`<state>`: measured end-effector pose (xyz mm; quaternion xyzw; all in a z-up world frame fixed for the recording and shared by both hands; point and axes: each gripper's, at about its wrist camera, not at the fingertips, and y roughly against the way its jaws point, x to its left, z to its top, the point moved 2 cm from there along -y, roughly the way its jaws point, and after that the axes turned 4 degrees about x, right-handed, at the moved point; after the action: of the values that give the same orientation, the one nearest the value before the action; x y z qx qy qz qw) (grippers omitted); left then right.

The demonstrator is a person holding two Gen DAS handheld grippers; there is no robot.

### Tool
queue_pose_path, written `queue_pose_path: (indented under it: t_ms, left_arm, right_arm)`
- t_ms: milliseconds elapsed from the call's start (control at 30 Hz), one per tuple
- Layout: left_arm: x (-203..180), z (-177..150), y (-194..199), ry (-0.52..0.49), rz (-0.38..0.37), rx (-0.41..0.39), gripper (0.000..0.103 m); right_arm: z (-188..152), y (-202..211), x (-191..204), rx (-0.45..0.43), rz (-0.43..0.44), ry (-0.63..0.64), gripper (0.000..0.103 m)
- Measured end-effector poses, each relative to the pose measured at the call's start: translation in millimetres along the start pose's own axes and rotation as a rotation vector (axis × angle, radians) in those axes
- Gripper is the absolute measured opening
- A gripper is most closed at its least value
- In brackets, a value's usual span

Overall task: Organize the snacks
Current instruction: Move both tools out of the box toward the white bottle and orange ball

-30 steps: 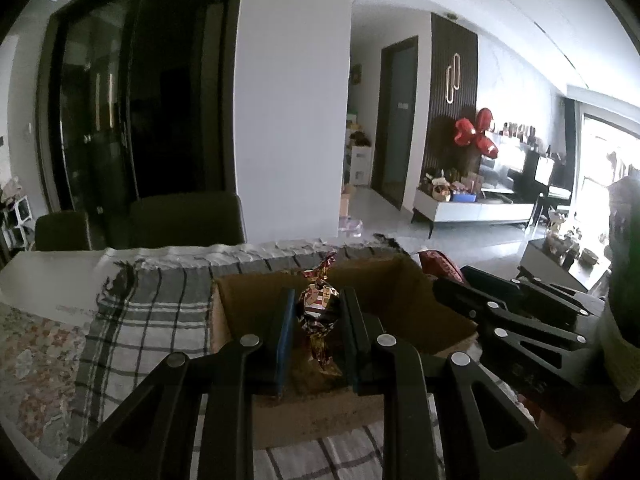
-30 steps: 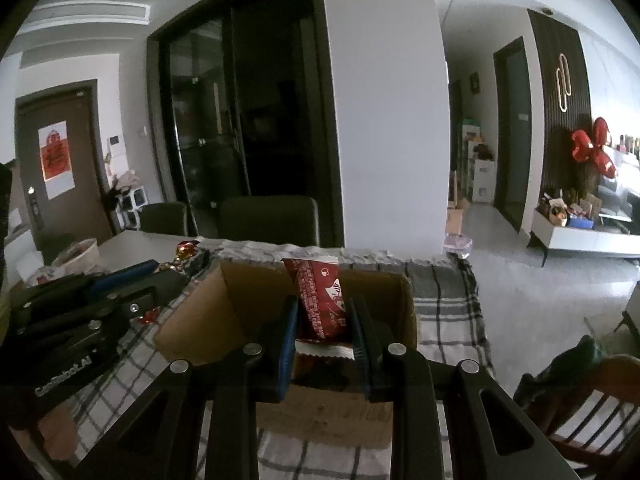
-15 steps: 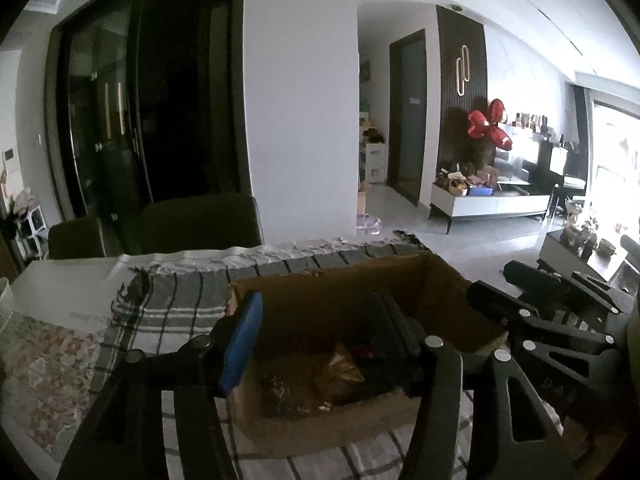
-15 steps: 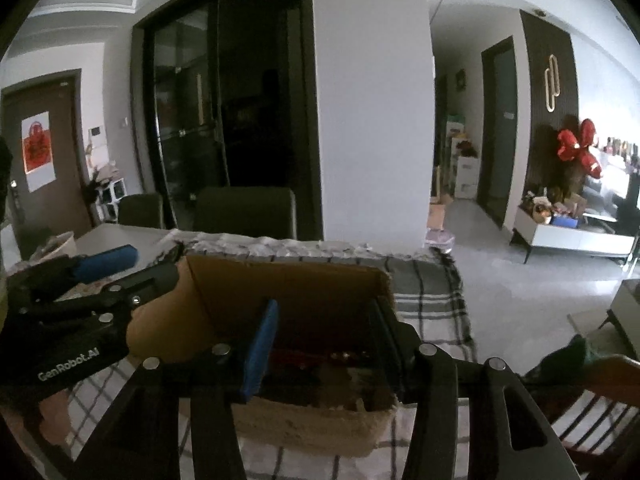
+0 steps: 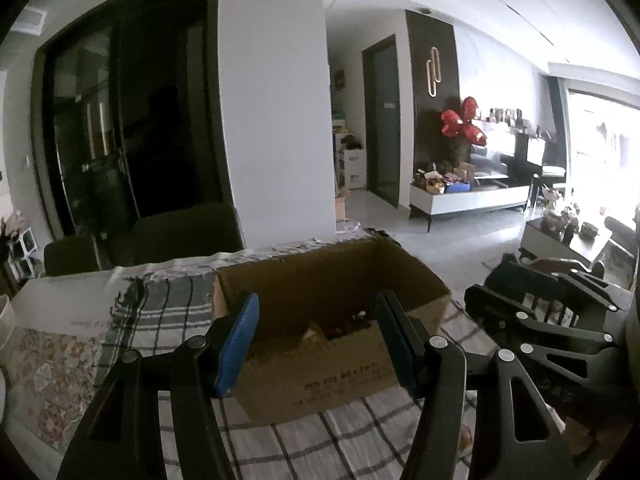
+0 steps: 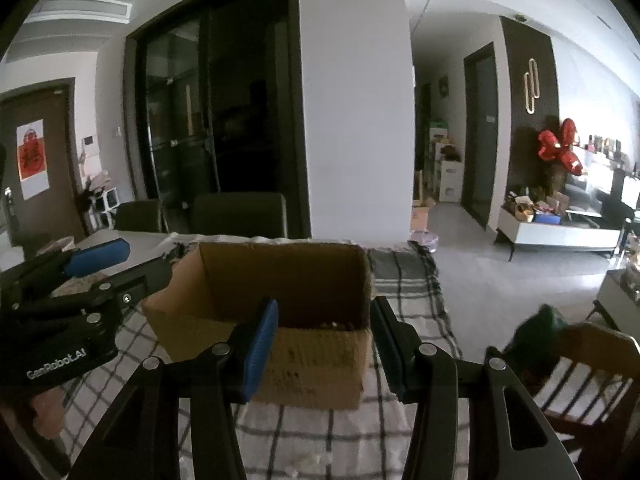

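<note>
Left gripper [image 5: 318, 340] is seen low centre of its view, jaws spread wide, nothing held; right gripper [image 6: 324, 344] likewise, spread and empty. Just beyond both, at mid-frame, a cardboard box [image 5: 344, 376] is set on a checked cloth [image 6: 404, 280]; snacks [image 5: 340, 326] are glimpsed inside, wrappers too dark to id. Dark chairs [image 6: 240, 216] are seen behind, upper centre

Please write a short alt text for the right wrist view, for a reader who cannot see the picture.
The open, empty right gripper points at an open cardboard box standing on a checked cloth. The left gripper, also open, reaches in from the left side. Behind are dark chairs and a white pillar.
</note>
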<state>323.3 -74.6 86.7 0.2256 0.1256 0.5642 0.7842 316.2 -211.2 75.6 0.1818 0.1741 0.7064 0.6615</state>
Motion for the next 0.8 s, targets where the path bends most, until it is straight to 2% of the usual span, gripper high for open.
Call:
queue_pose_path:
  t_ms: [367,800]
  left_arm:
    - [-32,-31,18,-0.097,-0.068,0.008,0.060]
    - [-62,-71,8,-0.200,-0.140,0.079,0.060]
  right_arm:
    - [-31,30,-8,0.021,-0.027,-0.026,0.049]
    - [-84,31,-14,0.111,-0.002,-0.044,0.049]
